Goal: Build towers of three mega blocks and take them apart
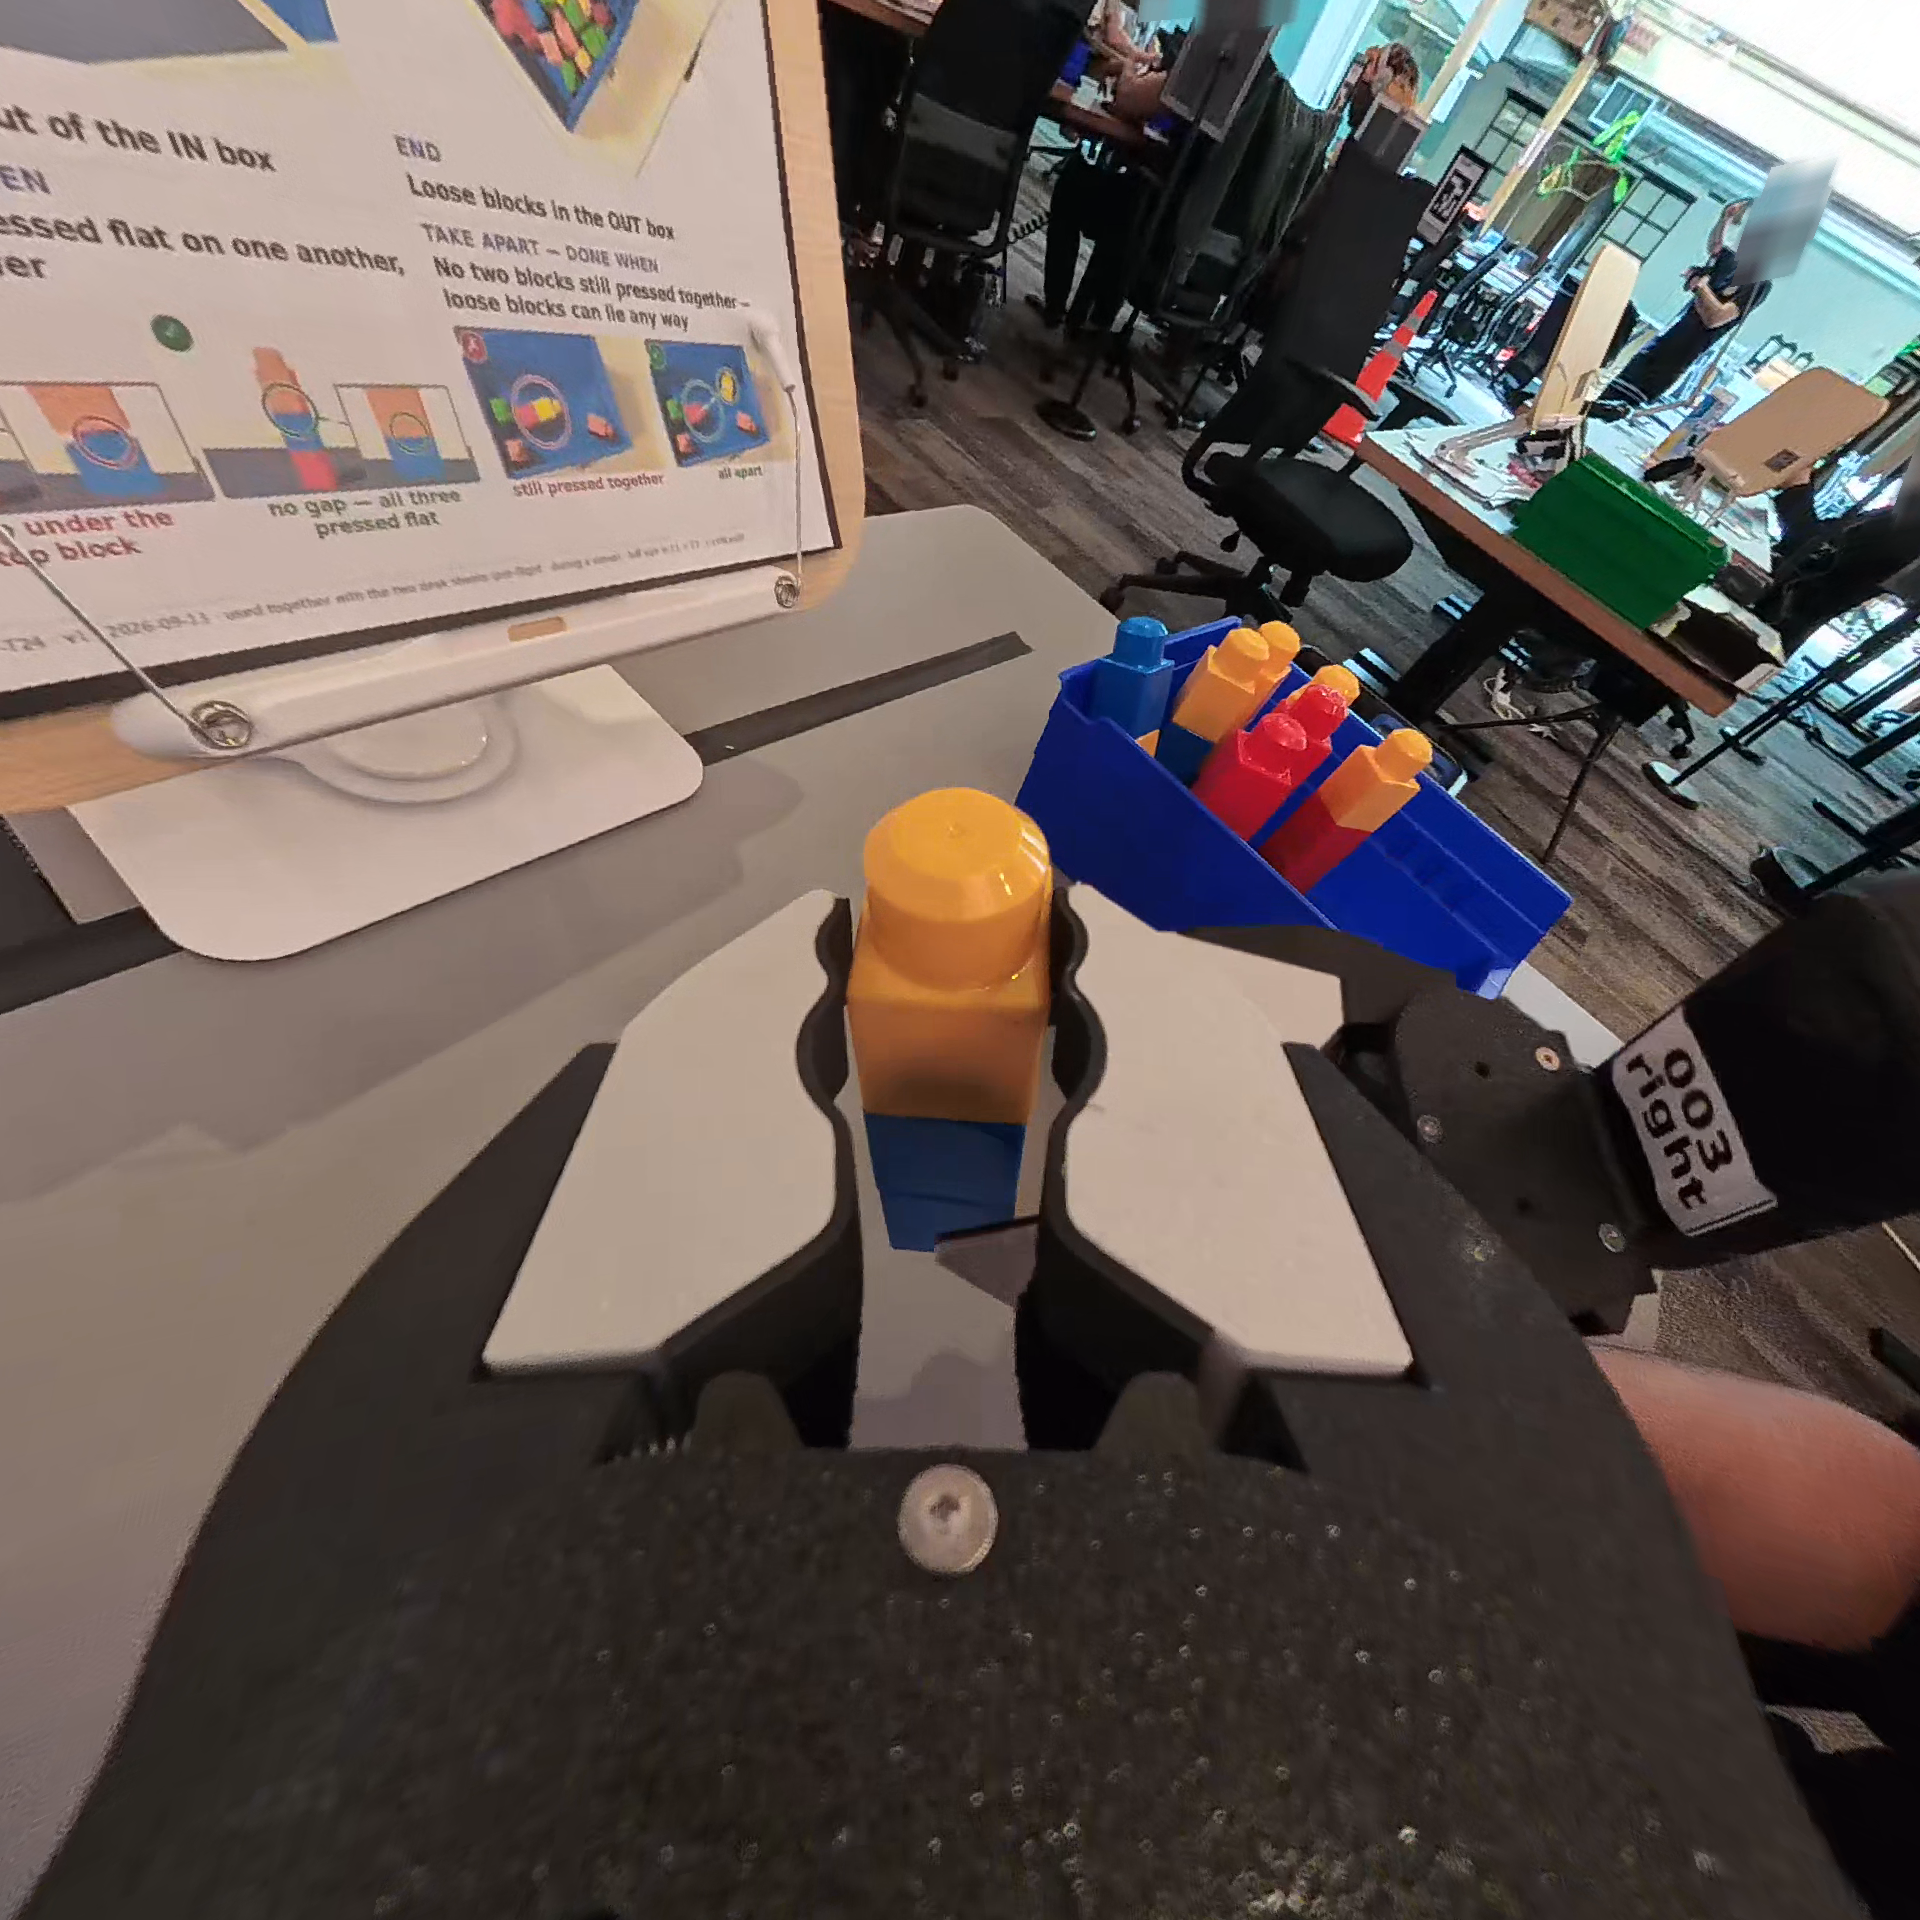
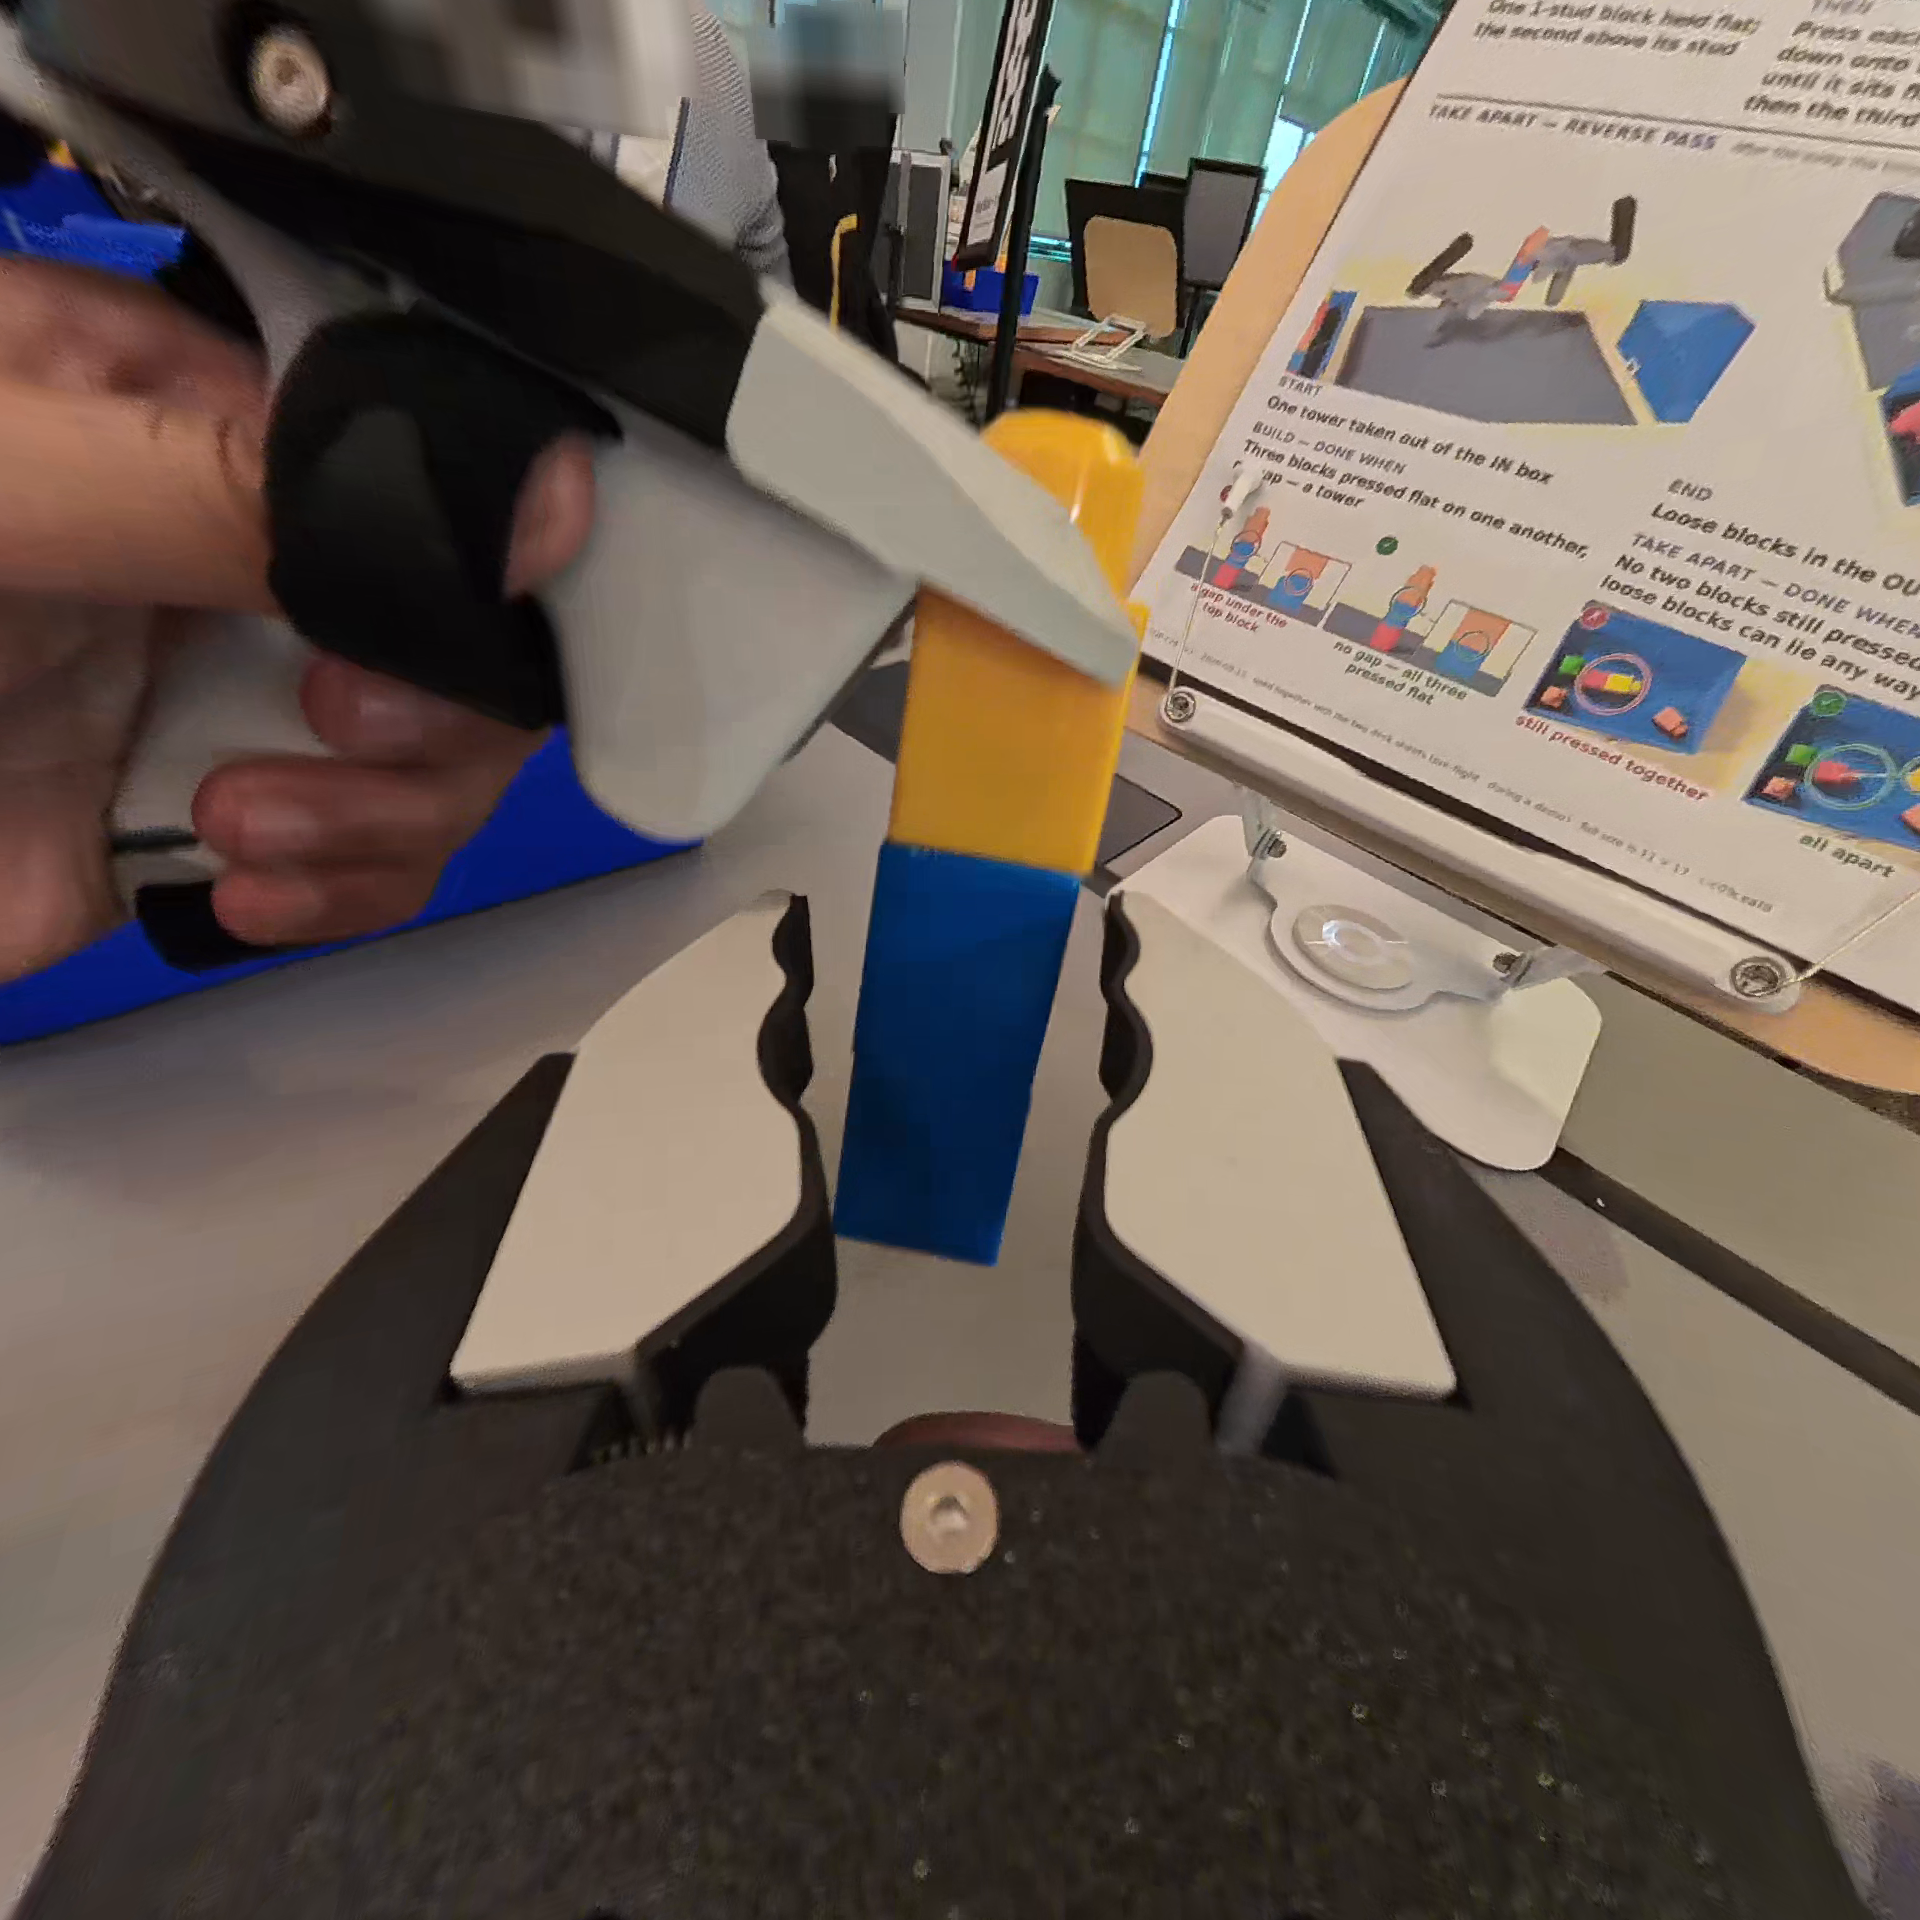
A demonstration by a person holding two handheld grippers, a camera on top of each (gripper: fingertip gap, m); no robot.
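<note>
Gripping yellow block (image 1: 951, 997) in left claw (image 1: 951, 1039), stacked on blue block (image 2: 951, 1049) between narrow, seemingly untouching right claw (image 2: 951, 1081) fingers above table (image 2: 312, 1122); likely risk: whole stack lifting unseparated, or blue dropping.

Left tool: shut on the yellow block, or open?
Shut on it. In the left wrist view both pads press the yellow block's sides; the right wrist view shows the left tool clamped there.
</note>
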